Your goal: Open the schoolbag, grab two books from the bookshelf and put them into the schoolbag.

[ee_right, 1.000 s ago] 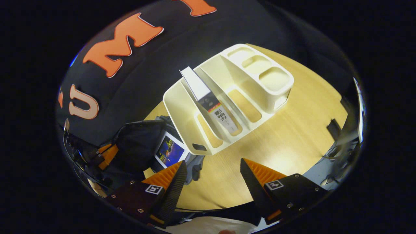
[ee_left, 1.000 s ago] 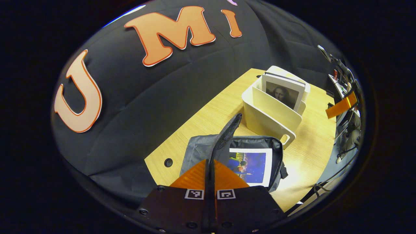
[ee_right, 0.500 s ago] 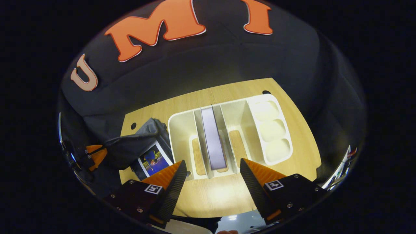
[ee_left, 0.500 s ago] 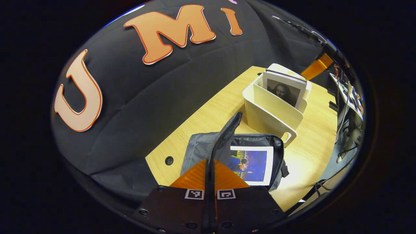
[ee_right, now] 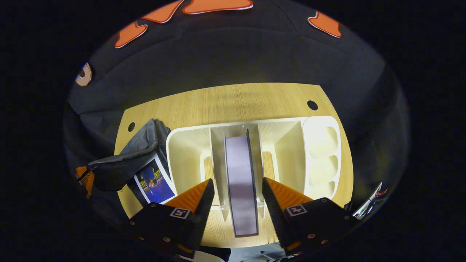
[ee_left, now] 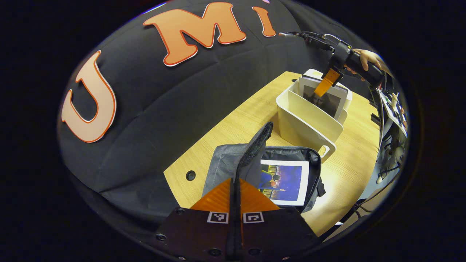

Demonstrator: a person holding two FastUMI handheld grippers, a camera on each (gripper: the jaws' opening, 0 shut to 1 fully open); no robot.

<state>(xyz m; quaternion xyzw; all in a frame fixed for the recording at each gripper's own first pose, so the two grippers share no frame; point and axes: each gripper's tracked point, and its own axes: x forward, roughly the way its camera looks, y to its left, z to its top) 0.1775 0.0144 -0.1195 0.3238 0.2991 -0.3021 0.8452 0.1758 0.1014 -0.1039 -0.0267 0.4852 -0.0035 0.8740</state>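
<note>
Holding the flap (ee_left: 255,145) pinched and raised, left gripper (ee_left: 235,189) keeps the bag (ee_left: 313,171) open at lower centre, one book (ee_left: 284,181) inside. Right gripper (ee_right: 236,187), fingers apart, straddles the shelf's (ee_right: 182,145) second book (ee_right: 240,182) — not yet clamped.

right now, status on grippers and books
Left gripper shut on schoolbag flap, bag open. Right gripper open, straddling upright book in bookshelf. First book in schoolbag. Nothing blocking.
</note>
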